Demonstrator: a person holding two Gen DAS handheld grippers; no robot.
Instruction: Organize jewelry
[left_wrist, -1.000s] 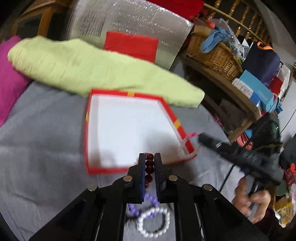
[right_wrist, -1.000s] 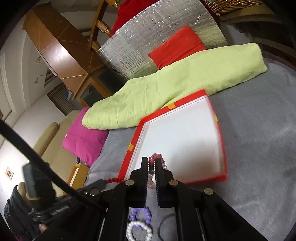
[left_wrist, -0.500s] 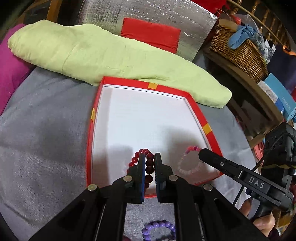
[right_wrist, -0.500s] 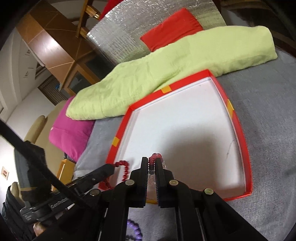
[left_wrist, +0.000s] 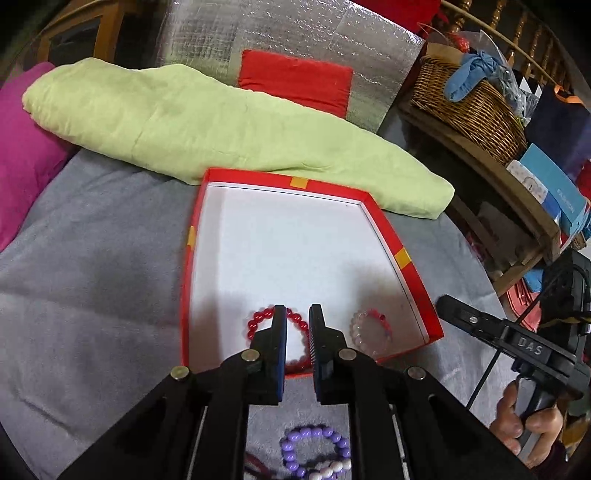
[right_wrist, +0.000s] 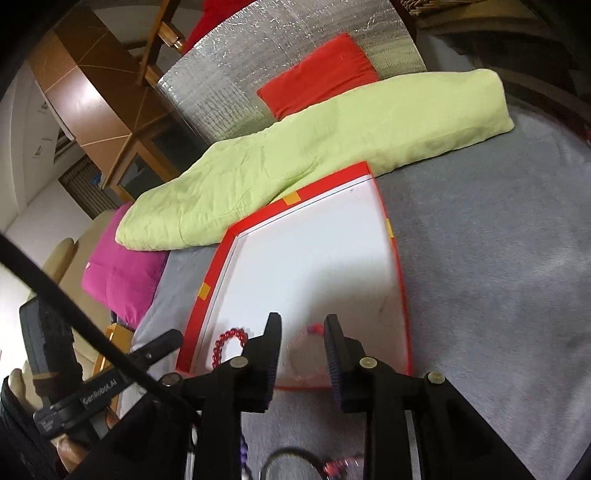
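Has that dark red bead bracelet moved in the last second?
Yes. The dark red bracelet was pinched over the red box's near rim; now it lies on the white floor inside, near that rim, left of the pink bracelet.

Dim indoor light, soft shadows on the white box floor (left_wrist: 295, 251), fisheye-bent edges.

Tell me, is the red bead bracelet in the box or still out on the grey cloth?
In. The red bead bracelet lies on the white floor of the red box, near its front wall.

Both wrist views, close above red box (left_wrist: 402, 258)
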